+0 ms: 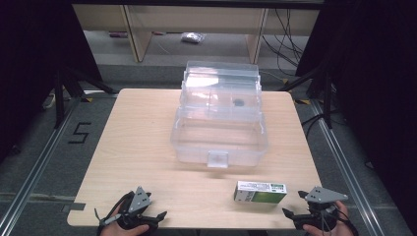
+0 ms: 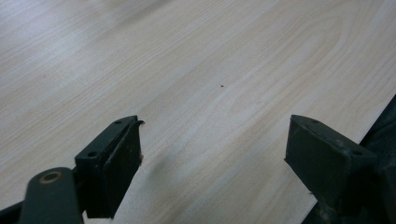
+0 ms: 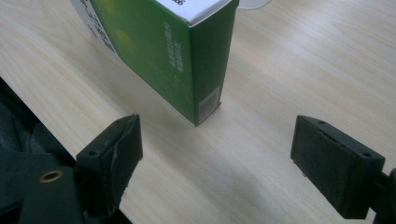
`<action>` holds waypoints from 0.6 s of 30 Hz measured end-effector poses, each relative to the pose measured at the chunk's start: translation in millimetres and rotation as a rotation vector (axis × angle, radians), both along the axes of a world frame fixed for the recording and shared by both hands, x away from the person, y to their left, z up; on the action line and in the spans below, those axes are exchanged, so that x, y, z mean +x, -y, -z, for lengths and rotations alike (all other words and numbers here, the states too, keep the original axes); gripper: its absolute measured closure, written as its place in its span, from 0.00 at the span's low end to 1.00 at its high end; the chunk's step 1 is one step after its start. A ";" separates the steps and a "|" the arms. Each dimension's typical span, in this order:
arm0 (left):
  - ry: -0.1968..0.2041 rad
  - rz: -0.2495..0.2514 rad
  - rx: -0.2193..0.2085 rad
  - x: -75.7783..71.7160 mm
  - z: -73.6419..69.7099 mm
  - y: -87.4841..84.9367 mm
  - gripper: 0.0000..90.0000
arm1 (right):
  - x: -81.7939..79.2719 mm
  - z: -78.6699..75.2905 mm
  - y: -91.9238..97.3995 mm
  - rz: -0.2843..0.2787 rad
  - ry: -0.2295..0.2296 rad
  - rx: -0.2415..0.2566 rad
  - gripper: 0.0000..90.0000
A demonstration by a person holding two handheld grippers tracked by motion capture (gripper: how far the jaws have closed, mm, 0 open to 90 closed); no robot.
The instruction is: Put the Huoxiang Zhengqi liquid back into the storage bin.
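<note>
Carton (image 1: pixel 260 192) just left of my right gripper (image 1: pixel 295 216), open bin (image 1: pixel 220 137) behind it, my left gripper (image 1: pixel 156 218) far left on table (image 1: pixel 137 147).

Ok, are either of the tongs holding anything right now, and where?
Nothing is held. The left tongs stand open over bare table. The right tongs are open too, just short of the green box, not touching it.

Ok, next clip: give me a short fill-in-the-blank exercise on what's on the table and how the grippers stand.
1. The green and white carton lies nearest the ____ gripper.
2. The clear plastic box stands with its lid ____.
3. The jaws of the left gripper stand ____, with only the wooden table between them.
4. The small dark thing lies in the box's upper ____.

Missing words: right; open; open; tray
</note>
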State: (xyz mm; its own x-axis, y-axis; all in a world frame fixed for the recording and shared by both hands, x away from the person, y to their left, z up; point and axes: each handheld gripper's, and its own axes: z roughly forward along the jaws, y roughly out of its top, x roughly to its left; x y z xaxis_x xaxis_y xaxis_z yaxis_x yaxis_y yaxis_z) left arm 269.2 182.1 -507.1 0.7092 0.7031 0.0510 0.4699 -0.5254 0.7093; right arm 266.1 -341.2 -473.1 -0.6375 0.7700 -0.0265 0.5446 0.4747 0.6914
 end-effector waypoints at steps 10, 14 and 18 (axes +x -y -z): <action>-0.002 -0.009 -0.005 -0.4 0.9 1.0 0.20 | -0.6 -12.8 0.3 -0.022 0.024 -0.024 0.22; -0.003 -0.007 -0.005 -0.4 0.7 1.0 0.20 | 1.5 -30.2 -2.5 -0.063 0.040 -0.063 0.23; -0.003 -0.004 -0.008 -0.6 0.7 0.6 0.20 | 1.0 -40.6 -8.2 -0.079 0.010 -0.090 0.24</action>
State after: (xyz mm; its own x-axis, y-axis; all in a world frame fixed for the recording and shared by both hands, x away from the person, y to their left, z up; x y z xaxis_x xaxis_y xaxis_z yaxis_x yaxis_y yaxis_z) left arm 268.7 181.5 -507.7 0.7063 0.7066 0.0433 0.4742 -0.5176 0.7122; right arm 267.0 -332.9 -432.5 -0.6951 0.7119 -0.0997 0.4965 0.5758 0.6496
